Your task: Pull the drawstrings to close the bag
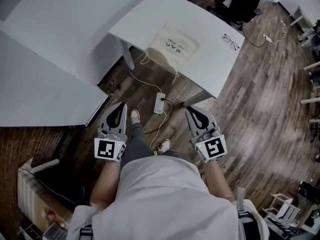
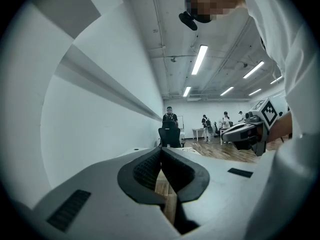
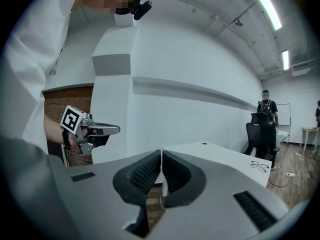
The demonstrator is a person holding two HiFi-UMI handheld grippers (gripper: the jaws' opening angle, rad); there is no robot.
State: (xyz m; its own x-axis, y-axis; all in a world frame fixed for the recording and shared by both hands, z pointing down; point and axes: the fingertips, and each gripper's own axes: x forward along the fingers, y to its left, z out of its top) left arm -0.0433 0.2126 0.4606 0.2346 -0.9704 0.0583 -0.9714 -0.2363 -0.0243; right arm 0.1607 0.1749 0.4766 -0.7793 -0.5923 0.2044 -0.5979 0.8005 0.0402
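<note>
The left gripper (image 1: 122, 106), grey with a marker cube, is held low in front of the person's body, above the dark wood-plank floor (image 1: 250, 99). Its own view shows its 2 black ribbed fingers (image 2: 145, 171) pressed together at the tips with nothing between them. It is well apart from the bag.

Ahead of both grippers stands the white angular surface (image 1: 210, 69). On it lies the cream cloth drawstring bag (image 1: 174, 45), flat, with small dark print on its top. The bag sits near the surface's near edge. Its pale drawstrings (image 1: 145, 59) hang over that edge by its left corner. Neither gripper touches the bag or the drawstrings.

On the floor below, between the 2 grippers, lies a white power strip (image 1: 160, 103) with a cable running to it.

The right gripper (image 1: 190, 109) is held level with the left one. Its fingers (image 3: 145, 174) are likewise closed tip to tip and empty.

Further right on the surface, near its far corner, lies 1 pair of thin-framed glasses (image 1: 230, 40), apart from the bag. A black office chair (image 1: 240, 1) stands beyond that corner.
</note>
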